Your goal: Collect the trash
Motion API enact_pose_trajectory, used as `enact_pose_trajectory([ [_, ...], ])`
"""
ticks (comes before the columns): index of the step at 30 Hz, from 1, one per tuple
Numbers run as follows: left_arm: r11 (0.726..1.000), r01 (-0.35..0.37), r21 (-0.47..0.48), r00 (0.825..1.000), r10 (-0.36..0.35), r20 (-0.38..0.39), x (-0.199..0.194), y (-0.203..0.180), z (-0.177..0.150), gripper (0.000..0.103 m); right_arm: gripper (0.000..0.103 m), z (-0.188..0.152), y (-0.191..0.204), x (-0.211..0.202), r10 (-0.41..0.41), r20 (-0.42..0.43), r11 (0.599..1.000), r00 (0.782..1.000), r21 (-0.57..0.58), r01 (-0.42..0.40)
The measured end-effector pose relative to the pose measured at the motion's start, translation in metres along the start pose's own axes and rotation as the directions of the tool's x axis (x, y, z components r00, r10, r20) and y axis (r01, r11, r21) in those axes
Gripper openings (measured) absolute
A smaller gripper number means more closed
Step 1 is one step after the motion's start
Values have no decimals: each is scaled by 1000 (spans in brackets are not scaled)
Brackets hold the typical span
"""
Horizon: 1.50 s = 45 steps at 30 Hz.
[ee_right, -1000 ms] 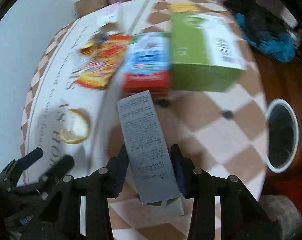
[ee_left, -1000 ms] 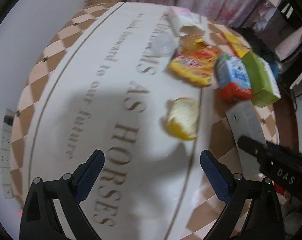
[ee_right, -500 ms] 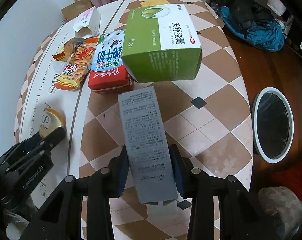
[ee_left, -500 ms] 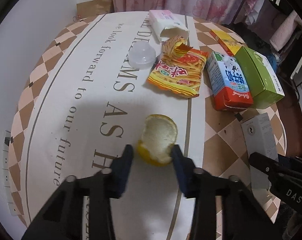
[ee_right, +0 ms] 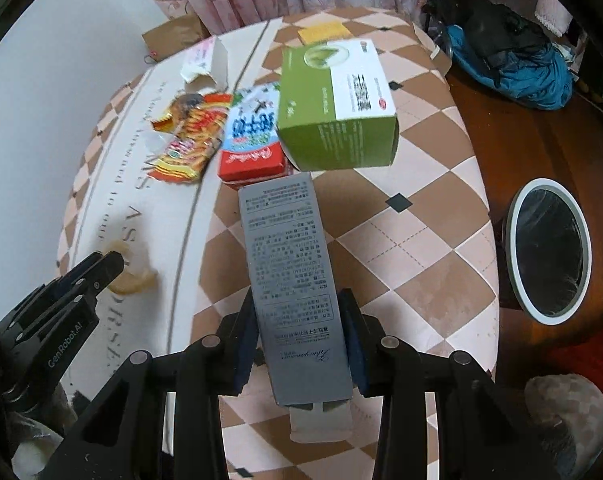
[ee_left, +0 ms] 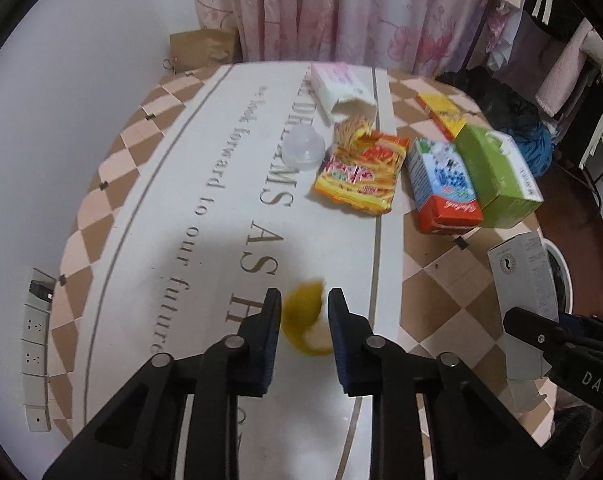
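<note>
Gripping orange peel (ee_left: 303, 326), left tool (ee_left: 304, 312); right tool (ee_right: 299, 316) clamps grey box (ee_right: 291, 276).

matte black plastic throughout on the left gripper (ee_left: 304, 308): angular linkage arms fanning from the lower edge of the frame, round silver pivot pins at the joints, dark blue ribbed pads (ee_left: 340, 320) lining the inner faces of the fingers. same build on the right gripper (ee_right: 299, 320): black linkages, silver pins, blue pads (ee_right: 355, 340). white lettering "das" at the lower right of the left view, "genrobot.ai" at the lower left of the right view.
</note>
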State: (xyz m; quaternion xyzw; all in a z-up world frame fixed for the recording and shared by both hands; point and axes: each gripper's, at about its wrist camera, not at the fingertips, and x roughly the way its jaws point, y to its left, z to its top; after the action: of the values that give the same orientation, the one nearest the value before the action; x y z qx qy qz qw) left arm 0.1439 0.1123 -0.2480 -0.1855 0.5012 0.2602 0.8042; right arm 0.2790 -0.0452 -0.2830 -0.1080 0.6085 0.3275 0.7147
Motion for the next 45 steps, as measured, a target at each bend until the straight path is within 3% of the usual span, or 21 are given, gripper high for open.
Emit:
enact_pose_trajectory([
  [3, 1000, 6, 4, 1000, -6, 30, -14, -1, 1, 19, 40, 1, 3, -12, 16, 20, 1000, 1000, -3, -16],
  [6, 999, 38, -8, 998, -38, 43, -24, 1, 3, 11, 40, 2, 4, -22, 27, 36, 1000, 999, -5, -27],
  [11, 994, 93, -53, 994, -90, 59, -39, 16, 0, 10, 40, 0, 4, -32, 45, 52, 999, 998, 2, -45],
  [19, 989, 94, -115, 993, -84, 86, -57, 42, -2, 10, 40, -3, 0, -32, 67, 64, 997, 996, 28, -69],
  [25, 989, 101, -106, 988, -87, 128, -78, 41, 7, 10, 40, -2, -3, -47, 103, 89, 993, 991, 44, -107],
  [32, 984, 173, -32, 969, -165, 182, -105, -6, 31, 10, 40, 12, -24, -92, 135, 171, 987, 976, 64, -147],
  [39, 959, 276, 61, 943, -282, 176, -103, -96, 58, 10, 39, 22, -92, -134, 95, 241, 980, 966, 147, -134],
  [42, 958, 278, 64, 947, -285, 148, -91, -117, 57, 10, 40, 20, -127, -137, 62, 232, 975, 971, 192, -108],
  [45, 971, 238, 35, 965, -241, 107, -71, -108, 43, 11, 39, 11, -140, -127, 48, 201, 978, 978, 190, -88],
])
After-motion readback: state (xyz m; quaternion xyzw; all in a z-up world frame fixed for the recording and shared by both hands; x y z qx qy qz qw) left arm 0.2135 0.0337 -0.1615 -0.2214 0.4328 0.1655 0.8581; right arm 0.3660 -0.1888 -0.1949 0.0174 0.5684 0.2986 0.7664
